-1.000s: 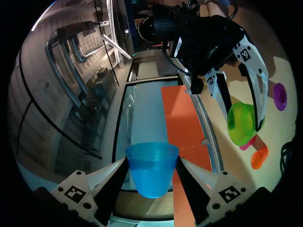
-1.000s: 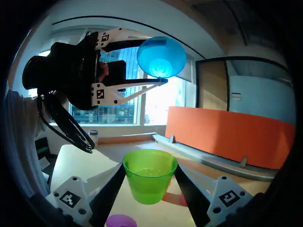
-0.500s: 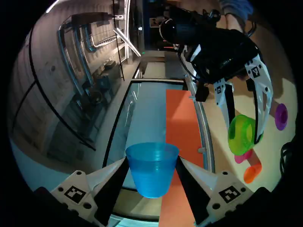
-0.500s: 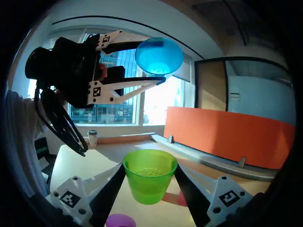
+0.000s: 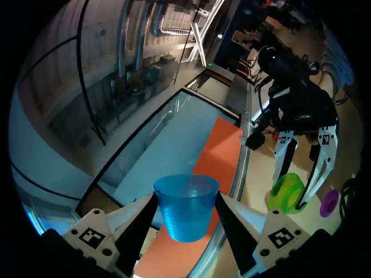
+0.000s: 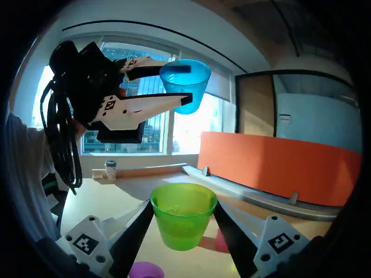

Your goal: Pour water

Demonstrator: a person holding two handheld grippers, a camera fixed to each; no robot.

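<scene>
My left gripper (image 5: 186,204) is shut on a translucent blue cup (image 5: 186,217). In the right gripper view the left gripper (image 6: 183,83) hangs up high at the upper left, and the blue cup (image 6: 185,92) in it stands nearly upright, above and behind the green cup. A translucent green cup (image 6: 184,217) is held upright over the table, with my right gripper (image 6: 184,208) shut on it; something wet glistens at its bottom. The left gripper view shows the right gripper (image 5: 290,197) low at the right, with the green cup (image 5: 286,192) in it.
A pale wooden table (image 6: 106,199) lies below, with a purple cup (image 6: 147,269), a pink cup (image 6: 219,241) and a paper coffee cup (image 6: 110,169) on it. An orange partition (image 6: 287,167) runs along the table's far edge. Windows fill the back wall. A person's sleeve (image 6: 23,185) is at the left.
The left gripper has turned the blue cup from tipped over, bottom towards the right camera, back to nearly upright. The green cup has stayed still in the right gripper.
</scene>
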